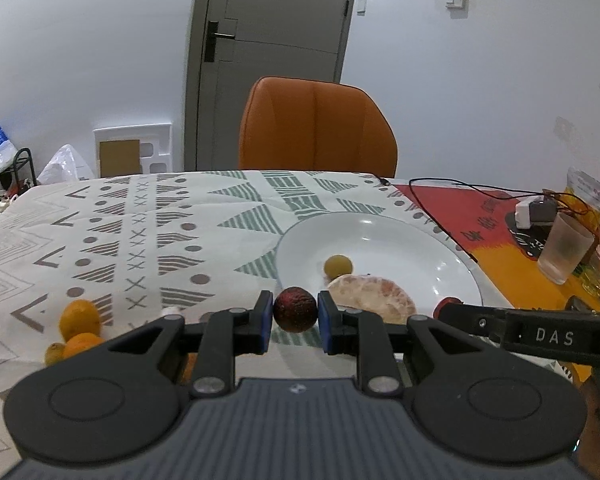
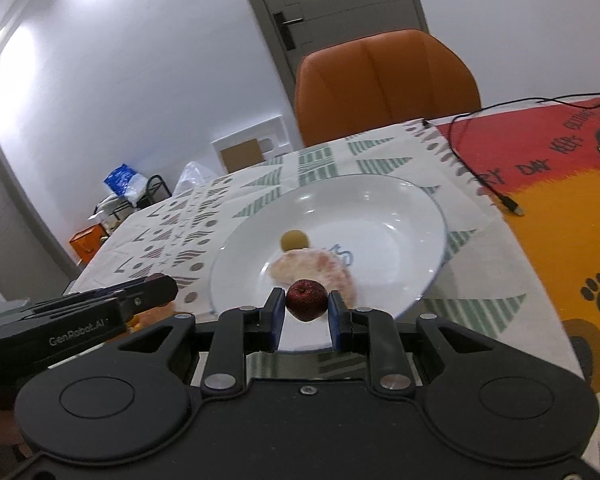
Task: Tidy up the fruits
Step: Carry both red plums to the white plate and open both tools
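My left gripper (image 1: 295, 315) is shut on a dark red round fruit (image 1: 295, 309), held just left of the white plate (image 1: 440, 252). My right gripper (image 2: 306, 307) is shut on a second dark red fruit (image 2: 307, 299) with a stem dimple, above the near rim of the plate (image 2: 420, 216). The plate holds a small yellow-green fruit (image 1: 338, 266) (image 2: 294, 239) and a peeled pomelo segment (image 1: 374, 298) (image 2: 316, 268). Several small orange and yellow-green fruits (image 1: 79, 320) lie on the cloth at left. The right gripper's body (image 1: 540, 336) shows in the left wrist view, the left gripper's body (image 2: 80, 316) in the right wrist view.
An orange chair (image 1: 318, 126) stands behind the table. A black cable (image 1: 452, 188) runs over the red and orange mat (image 2: 560, 208). A frosted glass (image 1: 564, 248), a small white box and packets stand at the far right.
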### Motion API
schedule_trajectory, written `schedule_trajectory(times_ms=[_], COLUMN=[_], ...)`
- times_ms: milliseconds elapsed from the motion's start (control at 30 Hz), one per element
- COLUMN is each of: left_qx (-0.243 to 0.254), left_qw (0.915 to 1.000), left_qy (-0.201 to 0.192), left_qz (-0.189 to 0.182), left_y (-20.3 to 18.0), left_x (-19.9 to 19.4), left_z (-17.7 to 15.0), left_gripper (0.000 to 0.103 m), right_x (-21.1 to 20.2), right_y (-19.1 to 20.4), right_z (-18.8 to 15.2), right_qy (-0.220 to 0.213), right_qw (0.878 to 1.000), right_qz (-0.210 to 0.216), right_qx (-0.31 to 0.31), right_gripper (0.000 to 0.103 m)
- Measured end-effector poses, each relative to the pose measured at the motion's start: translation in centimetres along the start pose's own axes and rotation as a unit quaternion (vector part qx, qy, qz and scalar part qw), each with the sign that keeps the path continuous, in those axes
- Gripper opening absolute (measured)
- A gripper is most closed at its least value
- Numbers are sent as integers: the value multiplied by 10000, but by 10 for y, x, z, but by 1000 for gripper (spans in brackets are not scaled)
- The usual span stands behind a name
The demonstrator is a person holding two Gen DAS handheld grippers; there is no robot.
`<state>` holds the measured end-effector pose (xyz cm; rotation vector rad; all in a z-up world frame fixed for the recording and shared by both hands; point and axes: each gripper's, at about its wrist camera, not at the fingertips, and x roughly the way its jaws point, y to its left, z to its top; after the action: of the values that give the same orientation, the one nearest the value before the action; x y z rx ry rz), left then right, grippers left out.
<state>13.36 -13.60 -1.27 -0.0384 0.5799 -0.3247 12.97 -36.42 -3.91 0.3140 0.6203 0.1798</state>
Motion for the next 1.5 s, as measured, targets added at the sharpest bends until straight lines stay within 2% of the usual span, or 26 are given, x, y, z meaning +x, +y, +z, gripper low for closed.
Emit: schedule_trajectory(times_ms=[333, 467, 767, 833, 1033, 1100, 1267, 1333, 1433, 1500], left_qx=[64, 89, 71, 33, -89, -128, -267, -302, -295, -295], left_qw=[9999, 9999, 9996, 9997, 9999, 9999, 9995, 9993, 9992, 9990], left_qy=[28, 37, 72, 85, 77, 66, 19, -24, -45, -47], left_qz=[-73, -143, -246, -210, -84, -25, 136, 196, 276, 339], left_y=[-14, -21, -31, -31, -19, -13, 2, 7, 14, 19], left_x=[15, 21, 27, 27, 19, 16, 6, 2, -3, -6], left_z=[6, 8, 10, 10, 10, 10, 9, 9, 9, 9], left_gripper=[22, 22, 23, 26, 28, 33, 51, 54, 63, 73], right_x=[6, 4, -9, -10, -9, -8, -7, -6, -6, -6], right_y=[-13, -17, -27, -26, -22, -18, -7, -3, 4, 8], right_z=[4, 4, 3, 3, 2, 1, -1, -2, -2, -3], right_qy=[-17, -75, -82, -80, -61, -55, -36, -33, -37, -38], right_qw=[9997, 9994, 9995, 9995, 9996, 9997, 9998, 9998, 9998, 9997], right_qz=[-233, -323, -292, -291, -261, -244, -179, -157, -142, -126], right_qx=[-93, -81, 33, 24, -2, -20, -91, -125, -167, -186], right_gripper=[22, 27, 29, 30, 35, 39, 42, 44, 50, 58])
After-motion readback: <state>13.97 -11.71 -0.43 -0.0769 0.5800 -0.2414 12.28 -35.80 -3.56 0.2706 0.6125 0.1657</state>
